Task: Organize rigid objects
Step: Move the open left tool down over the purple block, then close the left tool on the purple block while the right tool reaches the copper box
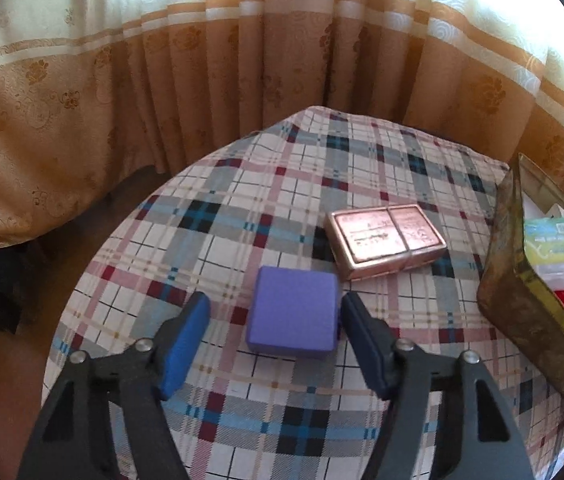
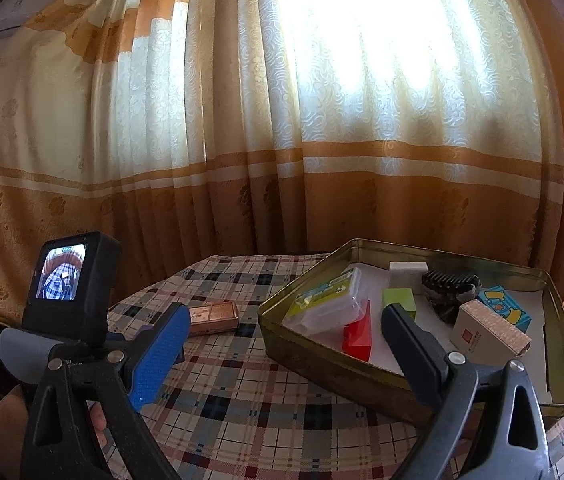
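Pickup of the flat purple square block [image 1: 294, 314] looks to be the step in hand. In the left wrist view the left gripper [image 1: 276, 334] hangs low over the plaid tablecloth [image 1: 242, 200] with its jaws spread wide, one blue pad at either flank of the block; the right-side pad seems at or very near the block's edge, the left-side pad clearly apart from it (nothing is clamped yet). The block lies flat on the cloth, and at about 1 o'clock from it, near but not touching, lies the copper-coloured rectangular metal case [image 1: 386, 240].

The shallow brass-coloured metal tray [image 1: 522, 320] stands at 3 o'clock from the block, already holding a clear plastic case with a green label [image 1: 558, 250] and other small boxes. In the right wrist view the right gripper [image 2: 282, 348] is also wide apart and holds nothing, poised over the tray's near rim at about 5 o'clock of the tray.

Judging from this, the next move calls for centring the left jaws on the block, closing squarely on its two opposite sides, then lifting it clear of the copper case and carrying it toward 3 o'clock into a free patch of the tray. Its low height leaves little face to grip, so the pads should sit close to the cloth.
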Motion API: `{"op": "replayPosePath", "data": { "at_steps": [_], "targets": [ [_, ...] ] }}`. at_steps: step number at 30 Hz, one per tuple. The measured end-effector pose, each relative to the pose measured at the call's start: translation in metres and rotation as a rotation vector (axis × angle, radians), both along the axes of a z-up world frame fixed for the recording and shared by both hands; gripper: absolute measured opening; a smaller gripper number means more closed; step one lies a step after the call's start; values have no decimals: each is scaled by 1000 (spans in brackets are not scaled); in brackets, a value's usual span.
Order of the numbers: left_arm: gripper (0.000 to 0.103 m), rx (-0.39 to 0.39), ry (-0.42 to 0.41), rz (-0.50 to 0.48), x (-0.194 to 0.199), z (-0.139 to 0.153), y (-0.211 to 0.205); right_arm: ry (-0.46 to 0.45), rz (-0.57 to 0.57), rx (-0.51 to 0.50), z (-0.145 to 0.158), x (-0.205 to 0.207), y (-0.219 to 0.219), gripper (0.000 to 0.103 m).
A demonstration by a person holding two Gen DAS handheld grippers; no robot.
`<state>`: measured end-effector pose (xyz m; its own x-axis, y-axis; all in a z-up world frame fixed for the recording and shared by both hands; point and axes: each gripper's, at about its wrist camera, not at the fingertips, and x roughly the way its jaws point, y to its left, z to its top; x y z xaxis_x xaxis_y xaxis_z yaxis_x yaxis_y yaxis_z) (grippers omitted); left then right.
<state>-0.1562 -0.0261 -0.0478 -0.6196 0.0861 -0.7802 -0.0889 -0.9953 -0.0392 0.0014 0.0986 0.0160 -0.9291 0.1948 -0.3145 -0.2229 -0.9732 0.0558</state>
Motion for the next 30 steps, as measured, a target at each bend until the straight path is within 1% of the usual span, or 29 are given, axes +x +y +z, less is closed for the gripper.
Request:
{"op": "replayPosePath", "data": {
  "at_steps": [4, 6, 8, 9, 11, 14, 17, 19, 20, 23, 25, 27, 29, 30],
  "targets": [
    [68, -2, -1, -16, 2, 1, 3, -23, 14, 1, -1, -5, -2, 98],
    [61, 9, 3, -14, 2, 2, 0, -30, 15, -10, -2, -6, -2, 98],
    [43, 44, 11, -9, 3, 3, -5, -35, 13, -22, -3, -7, 0, 98],
    [40, 57, 12, -5, 2, 3, -6, -37, 14, -27, -3, -8, 0, 98],
    [40, 77, 13, -4, 1, 3, -9, -45, 17, -36, -3, -11, 1, 98],
    [40, 78, 15, -9, 1, 4, -7, -56, 31, -39, -3, -15, 0, 98],
    [39, 124, 30, 11, 2, 5, -15, -55, 46, -30, -3, -19, -3, 98],
    [39, 183, 76, 49, 9, 10, -27, -53, 63, -21, -2, -26, -5, 98],
    [39, 217, 112, 70, 13, 13, -34, -52, 72, -22, -1, -29, -6, 98],
    [39, 264, 198, 116, 25, 21, -46, -40, 113, -31, 6, -45, -9, 98],
    [39, 258, 242, 139, 29, 26, -48, -43, 145, -27, 11, -58, -12, 94],
    [39, 245, 283, 168, 34, 31, -50, -69, 197, -28, 14, -78, -16, 89],
    [39, 244, 301, 192, 35, 32, -52, -118, 252, -28, 12, -100, -20, 89],
    [39, 247, 298, 198, 34, 32, -55, -166, 282, -36, 7, -114, -22, 88]
  ]
}}
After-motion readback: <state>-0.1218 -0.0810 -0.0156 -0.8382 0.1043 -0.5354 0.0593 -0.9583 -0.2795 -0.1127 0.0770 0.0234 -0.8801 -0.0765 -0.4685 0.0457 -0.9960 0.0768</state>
